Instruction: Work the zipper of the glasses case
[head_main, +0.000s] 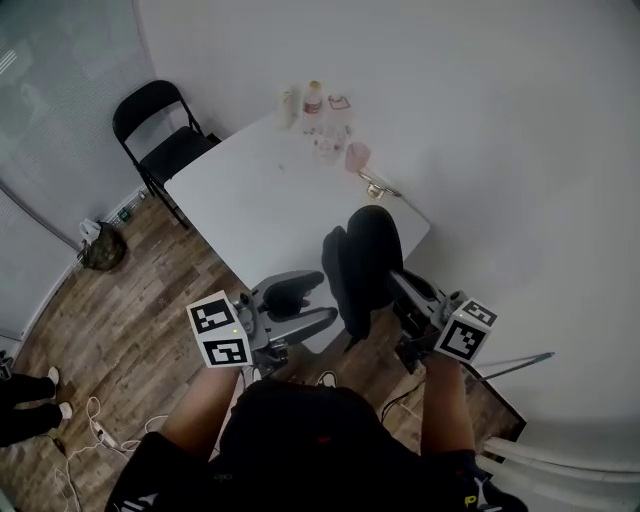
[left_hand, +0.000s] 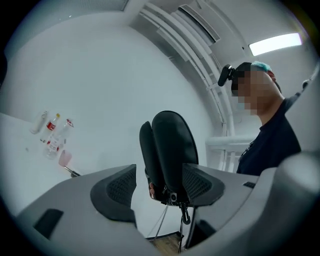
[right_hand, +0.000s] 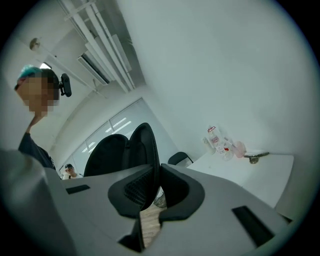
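Beyond the glasses case (head_main: 365, 260), white table (head_main: 262, 205), bottles (head_main: 313, 101), folding chair (head_main: 160, 135)

Right hand-held gripper (right_hand: 155, 181) pinches the glasses case (right_hand: 141, 144) rim (case gaping); bottles (right_hand: 218, 140) beyond.

a plain office-type room, set up as a bare work or meeting space rather than a home. smooth white walls (head_main: 480, 100) close in a white table (head_main: 250, 200) with one black folding chair (head_main: 160, 130) beside it. the floor (head_main: 130, 300) is wood-look plank, with loose cables (head_main: 90, 425) trailing over it. a frosted glass partition (head_main: 50, 100) runs along one side. overhead, a flat light panel (left_hand: 275, 44) glows next to exposed white pipes (left_hand: 190, 45). a few drink bottles (head_main: 313, 100) stand at the table's far end. the right gripper view shows a row of large windows (right_hand: 107, 131) behind.
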